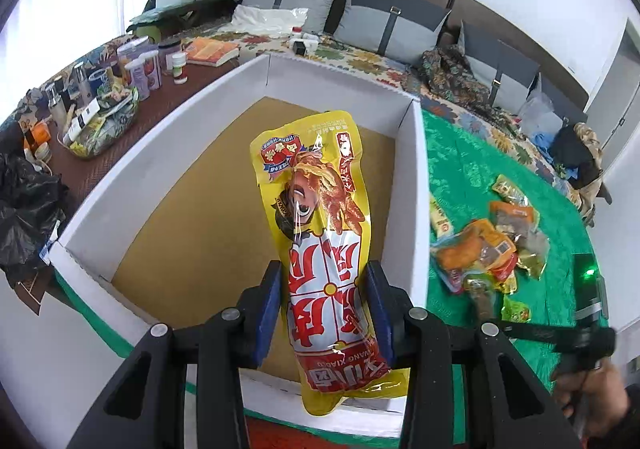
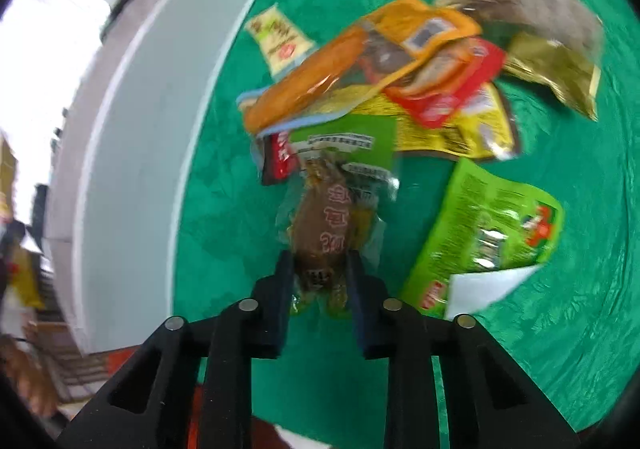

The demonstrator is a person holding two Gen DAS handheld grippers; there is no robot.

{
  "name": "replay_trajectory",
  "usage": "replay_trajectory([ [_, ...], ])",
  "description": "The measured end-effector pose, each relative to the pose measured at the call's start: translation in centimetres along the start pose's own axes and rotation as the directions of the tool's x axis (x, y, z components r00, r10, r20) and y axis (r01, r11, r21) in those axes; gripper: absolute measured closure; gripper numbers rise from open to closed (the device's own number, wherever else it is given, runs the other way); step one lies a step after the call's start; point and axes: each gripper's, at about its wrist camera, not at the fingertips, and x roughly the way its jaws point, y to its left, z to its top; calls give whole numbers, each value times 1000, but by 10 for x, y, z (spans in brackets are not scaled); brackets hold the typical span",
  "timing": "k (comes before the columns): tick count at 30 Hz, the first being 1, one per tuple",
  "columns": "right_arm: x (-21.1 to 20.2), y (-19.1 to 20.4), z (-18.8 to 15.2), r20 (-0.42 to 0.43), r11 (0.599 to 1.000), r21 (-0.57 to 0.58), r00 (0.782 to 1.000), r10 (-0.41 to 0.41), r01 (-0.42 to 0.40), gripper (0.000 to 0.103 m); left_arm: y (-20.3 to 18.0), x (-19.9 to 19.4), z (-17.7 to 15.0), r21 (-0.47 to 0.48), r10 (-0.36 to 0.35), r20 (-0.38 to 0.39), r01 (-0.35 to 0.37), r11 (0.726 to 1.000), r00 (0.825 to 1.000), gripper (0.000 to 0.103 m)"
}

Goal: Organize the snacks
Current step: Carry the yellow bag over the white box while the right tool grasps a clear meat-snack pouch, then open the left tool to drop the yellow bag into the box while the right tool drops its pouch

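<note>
My left gripper point(image 1: 325, 273) is shut on a long yellow-and-red snack packet point(image 1: 316, 189), its blue pads pressing both sides of the lower half. The packet hangs over the inside of a white box point(image 1: 416, 177) with a brown cardboard floor. To the right, a pile of snack packets point(image 1: 492, 245) lies on the green cloth point(image 1: 452, 153). In the right wrist view, my right gripper point(image 2: 319, 257) points down at the near edge of the pile point(image 2: 400, 61). Its pads grip the end of a brown snack in clear wrap point(image 2: 324, 225). A green packet point(image 2: 488, 225) lies just to its right.
The box's white outer wall point(image 2: 132, 129) stands left of the pile. A low table with jars, bottles and a basket point(image 1: 104, 121) sits far left, next to a black plastic bag point(image 1: 24, 217). A sofa with grey cushions point(image 1: 384, 21) runs behind. A person's hand point(image 1: 592, 389) shows at lower right.
</note>
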Motion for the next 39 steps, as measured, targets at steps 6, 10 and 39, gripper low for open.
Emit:
replay_trajectory([
  [6, -28, -35, 7, 11, 964, 134, 973, 231, -230, 81, 6, 5, -2, -7, 8, -13, -8, 1000, 1000, 63],
  [10, -57, -33, 13, 53, 895, 189, 914, 402, -405, 99, 11, 5, 1, -11, 22, -14, -23, 1000, 1000, 63],
  [39, -60, 8, 16, 45, 953, 25, 953, 300, -301, 80, 13, 25, 5, 10, 37, -51, -37, 999, 998, 62],
])
